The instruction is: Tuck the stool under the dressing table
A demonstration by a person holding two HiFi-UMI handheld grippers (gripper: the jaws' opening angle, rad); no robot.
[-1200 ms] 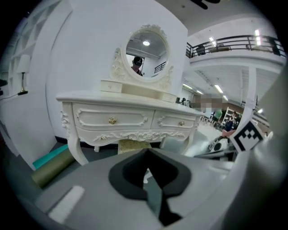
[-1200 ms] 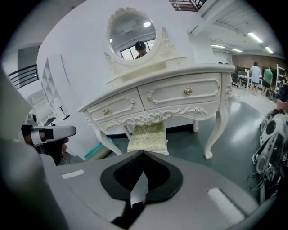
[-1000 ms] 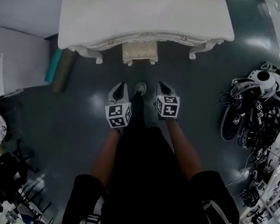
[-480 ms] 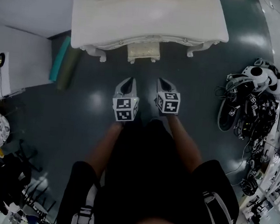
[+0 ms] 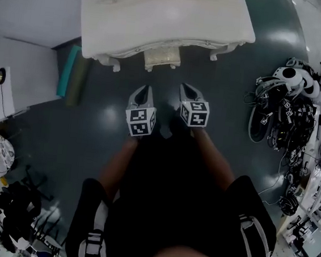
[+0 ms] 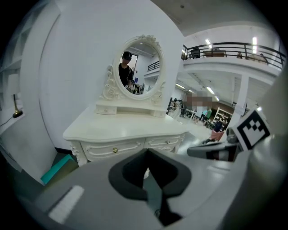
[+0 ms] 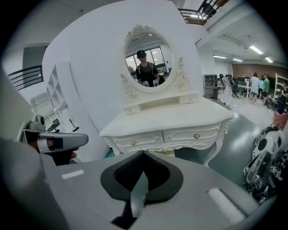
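Stool (image 5: 162,57) sits tucked under the dressing table (image 5: 161,17) at twelve o'clock, only its front edge showing. Left gripper (image 5: 146,89) and right gripper (image 5: 186,89) are pressed together, empty, well short of it. Looks rigid and fairly light; I'd take that seat rim.

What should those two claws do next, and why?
Probably just pull both claws back and stop. The stool already sits under the dressing table, with only its front edge peeking out. The left claw and the right claw are both shut, hold nothing and hover short of the furniture, so nothing seems left to push.
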